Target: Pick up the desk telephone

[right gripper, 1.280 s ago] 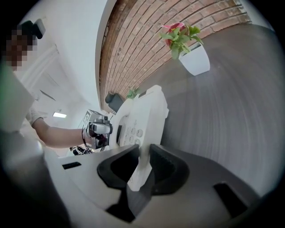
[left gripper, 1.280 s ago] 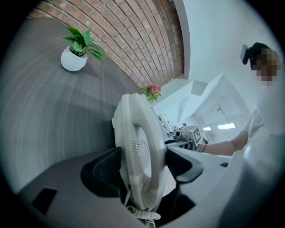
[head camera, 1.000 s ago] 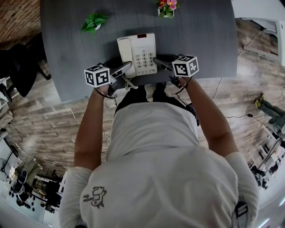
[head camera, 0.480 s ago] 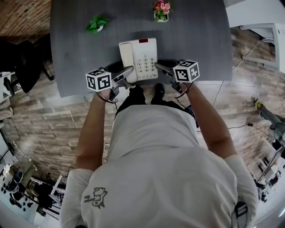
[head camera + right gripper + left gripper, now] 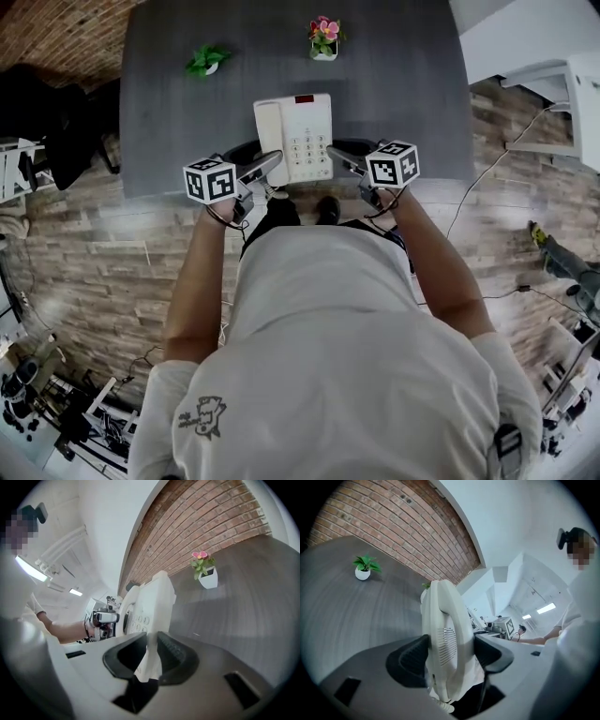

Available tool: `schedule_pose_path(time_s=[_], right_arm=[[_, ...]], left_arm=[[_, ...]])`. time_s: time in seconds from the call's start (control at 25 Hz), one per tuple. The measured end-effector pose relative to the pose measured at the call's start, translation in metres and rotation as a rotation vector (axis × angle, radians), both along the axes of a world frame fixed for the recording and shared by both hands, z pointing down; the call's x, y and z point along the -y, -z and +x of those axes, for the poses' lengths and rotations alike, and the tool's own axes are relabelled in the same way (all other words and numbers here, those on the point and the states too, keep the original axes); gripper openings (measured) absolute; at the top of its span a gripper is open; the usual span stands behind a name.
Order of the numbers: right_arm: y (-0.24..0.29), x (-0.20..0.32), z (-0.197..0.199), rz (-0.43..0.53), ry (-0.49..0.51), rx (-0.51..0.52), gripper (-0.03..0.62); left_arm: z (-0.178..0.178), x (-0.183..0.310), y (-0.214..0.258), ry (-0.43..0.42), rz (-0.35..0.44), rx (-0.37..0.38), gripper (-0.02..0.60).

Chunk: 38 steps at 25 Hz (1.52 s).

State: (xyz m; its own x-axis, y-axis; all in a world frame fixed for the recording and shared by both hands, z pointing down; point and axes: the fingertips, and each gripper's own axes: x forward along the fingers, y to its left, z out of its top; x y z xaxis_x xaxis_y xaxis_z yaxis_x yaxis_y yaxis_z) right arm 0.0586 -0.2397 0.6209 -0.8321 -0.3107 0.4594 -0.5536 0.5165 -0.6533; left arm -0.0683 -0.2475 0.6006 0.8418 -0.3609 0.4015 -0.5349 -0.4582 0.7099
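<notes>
Now that you have raised the phone [image 5: 293, 137] off the desk [image 5: 403, 84], it hangs just above the desk's near edge, left gripper [image 5: 270, 163] clamped on one side, right gripper [image 5: 337, 156] pinching the other; the pickup looks done.

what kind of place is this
Probably an office or lab workroom: a white push-button desk telephone at a dark grey desk, a red brick wall behind it, and a wood-plank floor.
</notes>
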Motion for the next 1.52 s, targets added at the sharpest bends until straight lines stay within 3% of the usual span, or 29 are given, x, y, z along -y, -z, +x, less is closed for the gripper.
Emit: schedule_pose_path(time_s=[0.72, 1.24, 1.52], right_arm=[[0.028, -0.032, 0.027, 0.044, 0.081, 0.006, 0.073], [0.034, -0.064, -0.022, 0.043, 0.083, -0.009, 0.072], [0.043, -0.089, -0.071, 0.057, 0.054, -0.029, 0.072]], left_arm=[[0.025, -0.047, 0.026, 0.089, 0.041, 0.02, 0.319], [-0.023, -0.077, 0.031, 0.091, 0.043, 0.013, 0.318], [-0.072, -0.103, 0.034, 0.065, 0.04, -0.006, 0.316]])
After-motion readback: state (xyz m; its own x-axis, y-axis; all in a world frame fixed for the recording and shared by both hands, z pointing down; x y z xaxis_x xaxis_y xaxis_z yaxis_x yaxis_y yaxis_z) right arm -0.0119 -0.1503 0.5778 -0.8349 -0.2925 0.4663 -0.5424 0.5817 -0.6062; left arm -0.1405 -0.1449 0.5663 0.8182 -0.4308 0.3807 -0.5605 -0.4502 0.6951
